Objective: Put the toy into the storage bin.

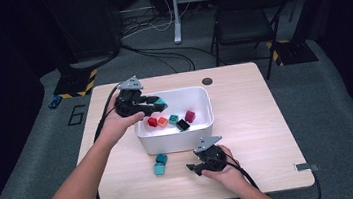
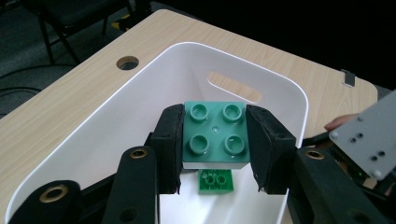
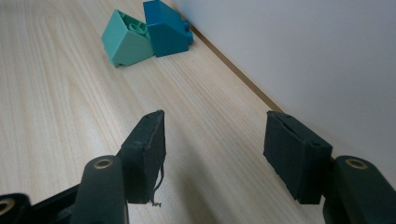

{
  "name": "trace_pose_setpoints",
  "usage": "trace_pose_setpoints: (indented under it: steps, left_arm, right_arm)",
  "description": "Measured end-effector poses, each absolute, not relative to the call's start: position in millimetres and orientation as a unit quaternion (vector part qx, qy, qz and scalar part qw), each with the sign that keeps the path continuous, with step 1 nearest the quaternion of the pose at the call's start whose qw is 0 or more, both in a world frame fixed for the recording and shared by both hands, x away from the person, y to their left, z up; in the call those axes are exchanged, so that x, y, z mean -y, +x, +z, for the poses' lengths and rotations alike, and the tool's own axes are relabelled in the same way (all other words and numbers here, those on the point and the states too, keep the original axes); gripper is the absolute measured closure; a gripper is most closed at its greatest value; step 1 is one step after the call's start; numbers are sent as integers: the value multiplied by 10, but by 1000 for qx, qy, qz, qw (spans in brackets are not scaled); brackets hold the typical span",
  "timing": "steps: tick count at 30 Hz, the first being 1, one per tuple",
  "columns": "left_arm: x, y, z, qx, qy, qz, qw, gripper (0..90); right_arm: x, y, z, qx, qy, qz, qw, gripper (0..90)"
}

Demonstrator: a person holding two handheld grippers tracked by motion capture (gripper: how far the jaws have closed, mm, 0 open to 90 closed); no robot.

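Right gripper (image 1: 192,168): near edge of the bench (image 1: 263,125), fingers (image 3: 144,154) spread wide with nothing between them, aimed along the bench toward the loose blocks.
Loose blocks: two left on the bench just outside the bin's near wall, touching each other; a light teal block (image 1: 159,169) and a darker blue-teal block (image 1: 161,158).
White bin (image 1: 176,138): five blocks lie inside; red (image 1: 152,122), orange (image 1: 162,122), green (image 1: 174,119), black (image 1: 183,125), dark red (image 1: 190,116).
Left gripper (image 1: 157,101): over the bin's left rim, fingers (image 2: 169,144) clamped on a green four-stud block (image 2: 215,135), held above the bin floor.
Progress: by my reading a sorting-into-bin job, mostly done; the held block awaits release and two remain outside.
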State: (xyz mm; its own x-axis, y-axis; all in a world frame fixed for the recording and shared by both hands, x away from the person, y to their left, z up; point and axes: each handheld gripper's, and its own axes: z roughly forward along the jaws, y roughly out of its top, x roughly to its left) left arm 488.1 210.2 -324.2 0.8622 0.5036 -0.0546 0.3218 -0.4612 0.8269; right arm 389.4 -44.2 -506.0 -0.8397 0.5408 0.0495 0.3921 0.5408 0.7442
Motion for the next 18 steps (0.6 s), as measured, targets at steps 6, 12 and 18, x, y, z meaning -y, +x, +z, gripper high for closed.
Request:
trace_pose_setpoints:
  steps: [6, 12, 18]
  left_arm:
    - [-1950, 4997, -3299, -239, 850, 97, 459, 585]
    - [-1789, 5105, -3418, -237, 853, 94, 455, 585]
    - [-1648, 5214, -3539, -231, 856, 95, 452, 585]
  right_arm:
    - [444, 3897, -5066, -873, 268, 397, 94, 384]
    - [442, 3901, -5072, -875, 265, 396, 93, 384]
    - [446, 3905, -5076, -875, 262, 395, 92, 384]
